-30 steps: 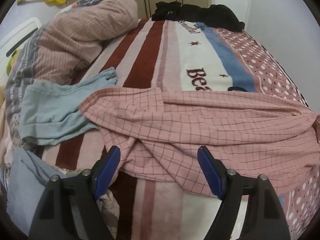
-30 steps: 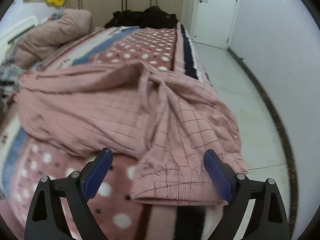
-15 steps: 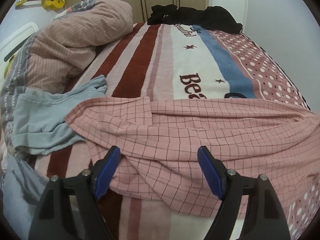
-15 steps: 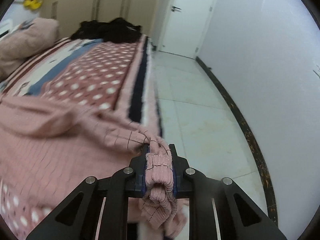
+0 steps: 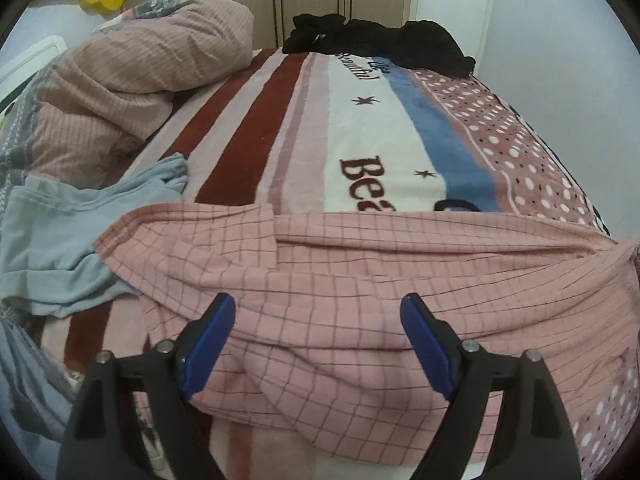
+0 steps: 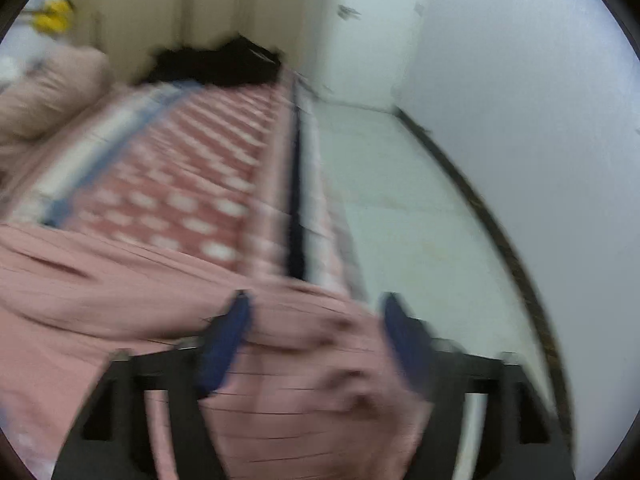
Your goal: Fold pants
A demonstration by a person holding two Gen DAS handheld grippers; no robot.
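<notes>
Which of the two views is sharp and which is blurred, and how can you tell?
Left wrist view: sharp, the grid on the pink pants reads crisply. Right wrist view: motion-blurred, the blanket dots smear into streaks and the right gripper has soft edges.
</notes>
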